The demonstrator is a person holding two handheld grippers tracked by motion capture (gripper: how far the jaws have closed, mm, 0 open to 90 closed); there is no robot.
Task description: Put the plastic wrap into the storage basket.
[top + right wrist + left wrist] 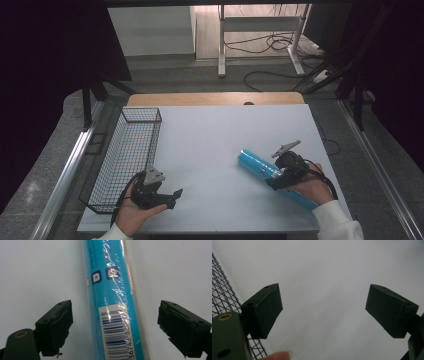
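On the white desk [215, 150] we have one blue tube [260, 167] in shiny wrap, lying slantwise near the right edge, and one black wire basket [127, 155] along the left edge. Right tongs [280, 181] are over the tube's near half, jaws spread wide, the tube [116, 302] running straight up between them with a gap on each side, barcode facing up, neither jaw touching it. Left tongs [170, 197] sit by the near-left corner, jaws just as wide, holding nothing, bare desk between them, the basket mesh [222, 290] just beside them.
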